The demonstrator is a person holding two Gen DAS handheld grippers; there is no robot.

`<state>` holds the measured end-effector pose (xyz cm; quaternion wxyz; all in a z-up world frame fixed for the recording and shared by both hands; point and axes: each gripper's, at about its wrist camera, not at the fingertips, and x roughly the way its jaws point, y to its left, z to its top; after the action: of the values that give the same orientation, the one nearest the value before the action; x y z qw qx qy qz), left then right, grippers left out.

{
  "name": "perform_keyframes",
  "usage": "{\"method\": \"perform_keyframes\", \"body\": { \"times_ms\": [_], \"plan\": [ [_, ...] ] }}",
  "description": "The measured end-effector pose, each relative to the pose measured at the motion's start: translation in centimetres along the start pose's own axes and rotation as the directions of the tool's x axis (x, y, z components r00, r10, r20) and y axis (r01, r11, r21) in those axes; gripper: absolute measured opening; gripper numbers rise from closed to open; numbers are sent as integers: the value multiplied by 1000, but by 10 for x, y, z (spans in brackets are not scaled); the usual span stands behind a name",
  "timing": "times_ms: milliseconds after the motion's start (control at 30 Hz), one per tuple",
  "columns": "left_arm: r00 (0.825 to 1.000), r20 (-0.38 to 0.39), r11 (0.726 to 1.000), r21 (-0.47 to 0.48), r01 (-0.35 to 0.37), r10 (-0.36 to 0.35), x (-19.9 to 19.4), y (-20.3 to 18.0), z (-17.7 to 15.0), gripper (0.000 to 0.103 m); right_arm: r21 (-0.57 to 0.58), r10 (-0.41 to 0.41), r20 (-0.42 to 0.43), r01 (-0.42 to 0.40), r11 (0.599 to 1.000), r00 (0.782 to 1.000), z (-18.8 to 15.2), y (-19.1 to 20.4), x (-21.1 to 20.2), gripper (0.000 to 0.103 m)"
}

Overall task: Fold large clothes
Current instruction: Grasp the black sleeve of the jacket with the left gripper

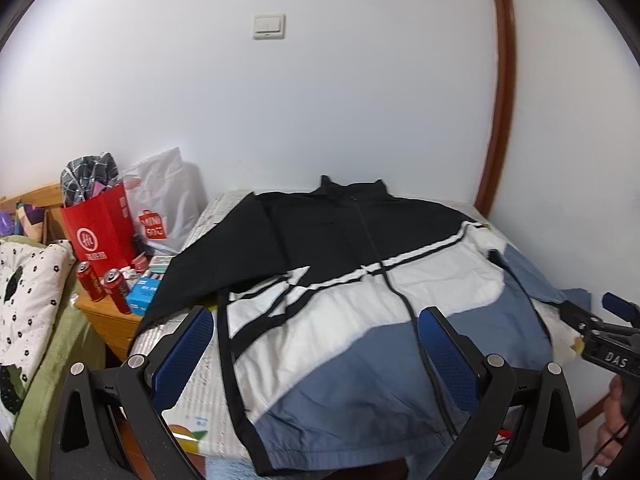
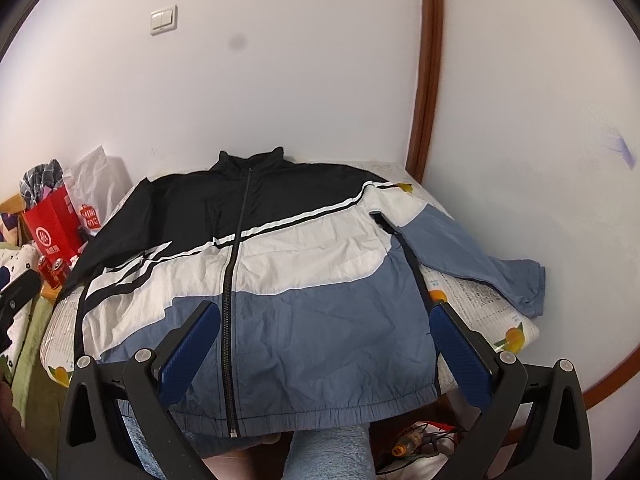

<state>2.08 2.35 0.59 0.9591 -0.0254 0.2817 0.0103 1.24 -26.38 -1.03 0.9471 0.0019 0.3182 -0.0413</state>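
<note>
A zip-up jacket [image 2: 280, 256] in black, white and blue lies flat, front up, on a small table with a printed cover [image 2: 480, 300]. Its collar is at the far wall and its hem hangs over the near edge. The left sleeve is folded across the body [image 1: 256, 304]. The right sleeve [image 2: 480, 256] stretches out to the right. It also shows in the left wrist view [image 1: 360, 300]. My left gripper [image 1: 316, 312] is open and empty above the jacket's left half. My right gripper [image 2: 324, 306] is open and empty above the blue lower part; it also shows at the left wrist view's right edge [image 1: 588, 312].
A wooden nightstand [image 1: 108, 320] left of the table holds red cans [image 1: 104, 288], a red paper bag [image 1: 100, 228], a white plastic bag [image 1: 168, 196] and small boxes. A bed with a patterned quilt [image 1: 28, 280] lies further left. White walls and a brown door frame [image 2: 424, 80] stand behind.
</note>
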Motion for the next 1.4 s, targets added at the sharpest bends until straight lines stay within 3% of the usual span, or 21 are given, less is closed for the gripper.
{"method": "perform_keyframes", "body": {
  "times_ms": [200,400,500,600,733,1067,1233,1400],
  "plan": [
    [999,-52,1000,-18,0,-1,33,26,10,103,4,61,-54,-61,998,997,16,1,36,103],
    [991,-123,996,-64,-70,62,82,71,10,103,-38,32,-79,-35,999,996,26,18,85,99],
    [982,-157,990,-75,-121,108,110,95,7,102,-31,88,-82,-90,995,993,26,26,113,97],
    [971,-209,984,-105,-142,117,137,120,1,102,-7,151,-103,-153,988,983,26,31,138,92],
    [957,-259,977,-129,-169,131,162,145,-9,97,-24,164,-130,-168,985,978,28,40,166,80],
    [923,-345,973,-89,-213,170,221,180,-29,84,-35,116,-203,-126,991,972,14,45,214,78],
    [918,-352,974,-60,-220,186,238,182,-33,83,-6,104,-229,-108,994,968,10,41,223,78],
    [918,-343,968,-71,-239,202,244,188,-33,74,8,105,-218,-106,994,970,13,42,220,78]
  ]
}}
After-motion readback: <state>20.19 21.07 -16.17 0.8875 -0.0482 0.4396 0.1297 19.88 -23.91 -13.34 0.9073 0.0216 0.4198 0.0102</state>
